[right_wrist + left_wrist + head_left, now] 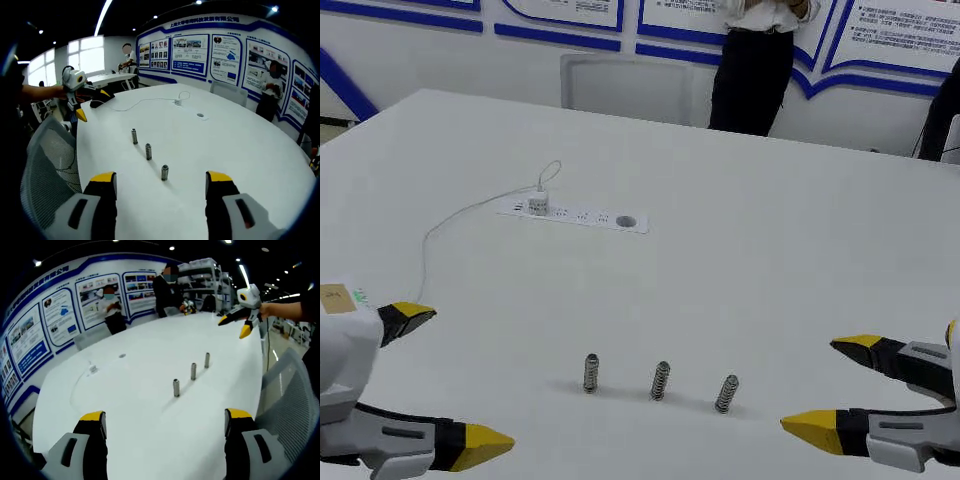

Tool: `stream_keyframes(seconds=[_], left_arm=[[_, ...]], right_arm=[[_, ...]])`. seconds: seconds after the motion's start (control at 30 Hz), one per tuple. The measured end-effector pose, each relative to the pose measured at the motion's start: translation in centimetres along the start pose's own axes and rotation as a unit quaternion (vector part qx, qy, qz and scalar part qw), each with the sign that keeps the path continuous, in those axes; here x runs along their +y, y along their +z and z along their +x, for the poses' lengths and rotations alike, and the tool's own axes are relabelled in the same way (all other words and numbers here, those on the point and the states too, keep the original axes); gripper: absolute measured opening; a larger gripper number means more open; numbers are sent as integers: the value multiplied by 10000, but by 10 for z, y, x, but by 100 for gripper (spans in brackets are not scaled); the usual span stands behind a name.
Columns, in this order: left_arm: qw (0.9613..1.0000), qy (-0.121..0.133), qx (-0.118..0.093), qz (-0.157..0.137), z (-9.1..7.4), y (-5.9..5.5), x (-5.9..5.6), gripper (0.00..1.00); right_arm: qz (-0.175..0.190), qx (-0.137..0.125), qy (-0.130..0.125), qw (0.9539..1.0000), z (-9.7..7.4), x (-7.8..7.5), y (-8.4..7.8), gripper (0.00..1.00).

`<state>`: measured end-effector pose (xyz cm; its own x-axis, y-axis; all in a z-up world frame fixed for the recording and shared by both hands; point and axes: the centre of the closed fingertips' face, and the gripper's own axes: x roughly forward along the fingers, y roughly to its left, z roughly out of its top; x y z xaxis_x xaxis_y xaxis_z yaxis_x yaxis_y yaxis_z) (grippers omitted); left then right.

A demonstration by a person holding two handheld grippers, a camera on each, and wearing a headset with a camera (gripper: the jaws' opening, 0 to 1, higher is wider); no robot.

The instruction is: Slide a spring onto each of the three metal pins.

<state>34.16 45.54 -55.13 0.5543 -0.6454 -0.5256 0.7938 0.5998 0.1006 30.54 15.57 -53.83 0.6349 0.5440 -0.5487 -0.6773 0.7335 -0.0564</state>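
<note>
Head view: three pins (pixel 661 380) stand upright in a row on the white table (pixel 770 240), near its front edge, each w/ a spring (pixel 591 372) coiled round it. They sit between the L gripper (pixel 450 380) and R gripper (pixel 823 383), well apart from both. Both grippers' yellow-tipped jaws are spread wide w/ nothing in them. Behind the pins lies a power strip (pixel 590 214) w/ a white plug (pixel 538 205) and a thin cable (pixel 460 215) curling off to the left. A tan label (pixel 335 297) on the L gripper has writing too small to read. A person (pixel 755 70) in dark trousers stands past the far edge. R gripper view adds a clear look at the coils, a mesh chair (pixel 50 160) at left, windows (pixel 87 52), and blue-framed boards (pixel 200 50) under a Chinese heading, chars too small to read. L gripper view adds shelving (pixel 200 270) at the back, two people (pixel 167 287) by the boards and another mesh chair at right; the coils there are too small to make out.
</note>
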Motion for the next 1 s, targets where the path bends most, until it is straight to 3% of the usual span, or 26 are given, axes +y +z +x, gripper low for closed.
stream_keyframes(seconds=[0.07,0.23,0.3,0.33,0.5,0.83,1.0], left_arm=[[10000,24,-28,-50,-2,-1,3,100],[9999,-21,-81,-150,-5,3,1,100],[9985,-126,-416,-328,-5,17,-4,100],[9984,-131,-438,-343,-6,18,-5,100],[9991,-140,-344,-195,-5,20,-7,100],[9983,-176,-508,-235,-7,33,-10,100],[9983,-152,-488,-267,-8,34,-9,100]], right_arm=[[-225,239,24,9995,-1,3,-4,76],[-303,240,159,9991,-4,9,1,77],[-264,190,148,9994,-3,12,4,77],[-235,165,134,9995,-2,13,5,77],[-64,28,122,9999,3,20,9,78],[230,-292,-117,9992,-8,16,19,83],[330,-239,-257,9988,-12,11,13,83]])
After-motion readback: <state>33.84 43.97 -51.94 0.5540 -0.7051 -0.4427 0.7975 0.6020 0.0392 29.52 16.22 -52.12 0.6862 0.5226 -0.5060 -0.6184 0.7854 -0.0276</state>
